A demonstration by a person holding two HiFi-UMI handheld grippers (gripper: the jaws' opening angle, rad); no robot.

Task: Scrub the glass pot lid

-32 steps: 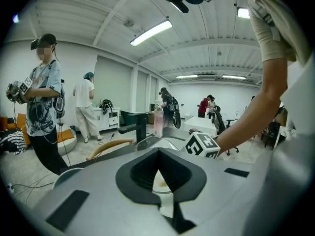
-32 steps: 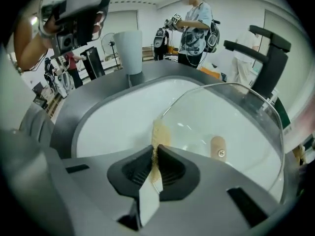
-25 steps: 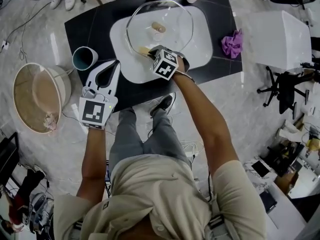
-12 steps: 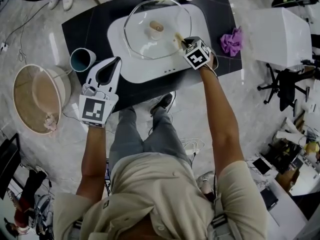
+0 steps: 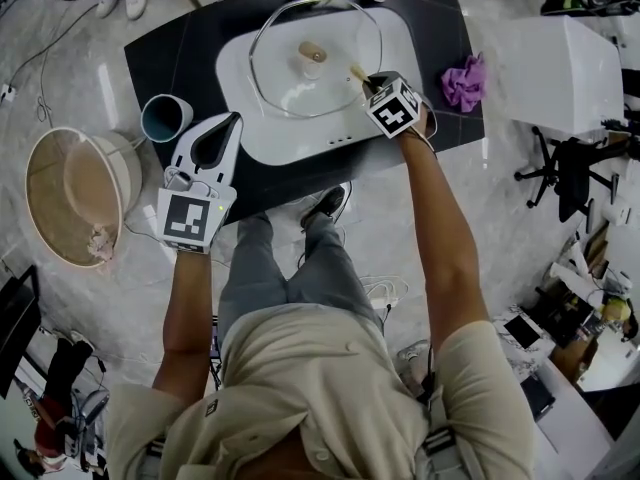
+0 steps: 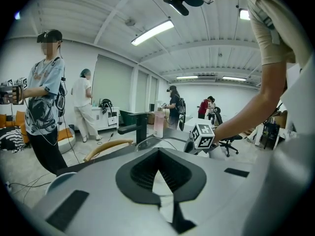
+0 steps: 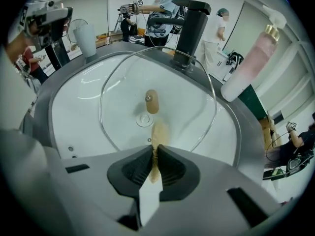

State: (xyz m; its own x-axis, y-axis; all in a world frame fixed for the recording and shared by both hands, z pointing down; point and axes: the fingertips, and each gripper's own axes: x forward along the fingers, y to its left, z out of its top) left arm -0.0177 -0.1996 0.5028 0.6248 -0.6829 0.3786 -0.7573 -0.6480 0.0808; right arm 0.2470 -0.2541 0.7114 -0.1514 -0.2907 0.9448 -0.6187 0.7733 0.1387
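Showing clear glass pot lid (image 5: 330, 96) w/ tan knob (image 5: 312, 56), tan scrub pad (image 7: 158, 132), white sink (image 5: 300, 143); purple cloth (image 5: 461, 82) at 3 o'clock, teal cup (image 5: 164, 118) at 9.

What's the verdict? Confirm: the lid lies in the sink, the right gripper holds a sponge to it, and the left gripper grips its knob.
Wrong on the left gripper: the head view shows it left of the sink, gripping nothing, clear of the knob. The lid lies in the sink; the right gripper holds a sponge to it.

Grey marbled floor (image 5: 70, 73), white cabinet (image 5: 565, 68), ceiling strip light (image 6: 151, 32), perhaps an office chair (image 5: 562, 183)
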